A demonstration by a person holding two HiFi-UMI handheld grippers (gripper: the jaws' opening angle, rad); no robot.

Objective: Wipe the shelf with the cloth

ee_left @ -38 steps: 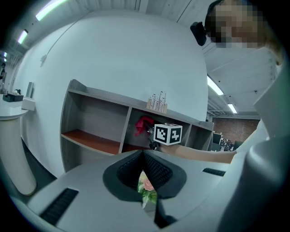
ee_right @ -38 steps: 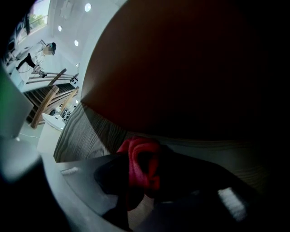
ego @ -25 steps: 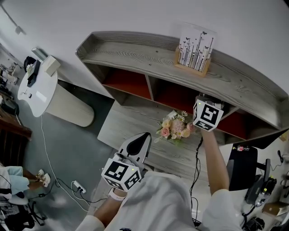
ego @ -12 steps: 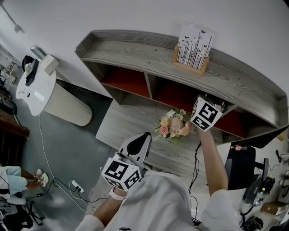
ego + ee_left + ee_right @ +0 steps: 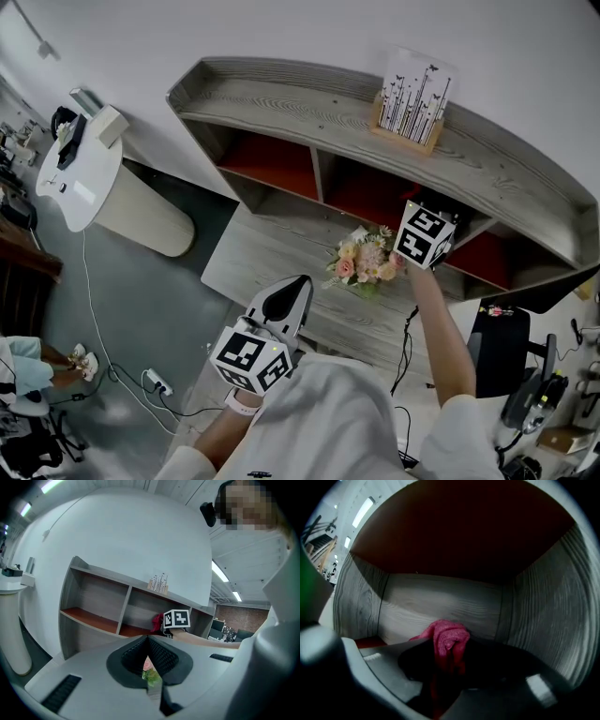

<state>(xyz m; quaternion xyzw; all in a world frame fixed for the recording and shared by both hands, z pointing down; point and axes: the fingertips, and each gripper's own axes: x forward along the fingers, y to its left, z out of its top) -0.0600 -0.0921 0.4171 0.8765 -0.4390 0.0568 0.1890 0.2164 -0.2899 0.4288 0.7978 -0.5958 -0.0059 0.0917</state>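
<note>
A grey wood-grain shelf unit [image 5: 309, 105] with red-floored compartments stands against the white wall. My right gripper [image 5: 429, 217] reaches into the right-hand lower compartment, shut on a pink-red cloth [image 5: 446, 641] bunched between its jaws; the cloth also shows as a red patch beside the marker cube [image 5: 157, 622]. Grey back and side walls [image 5: 440, 604] of that compartment fill the right gripper view. My left gripper [image 5: 287, 302] hangs low near my body, away from the shelf, jaws closed with nothing in them.
A flower bouquet [image 5: 366, 262] sits on the lower grey surface [image 5: 262, 258] just left of my right gripper. A white card holder with black plant print [image 5: 411, 101] stands on the top shelf. A white round stand [image 5: 89, 178] and cables [image 5: 141, 384] are at left.
My right gripper has shifted slightly left and down at the compartment opening with the cloth. The left gripper has stayed put.
</note>
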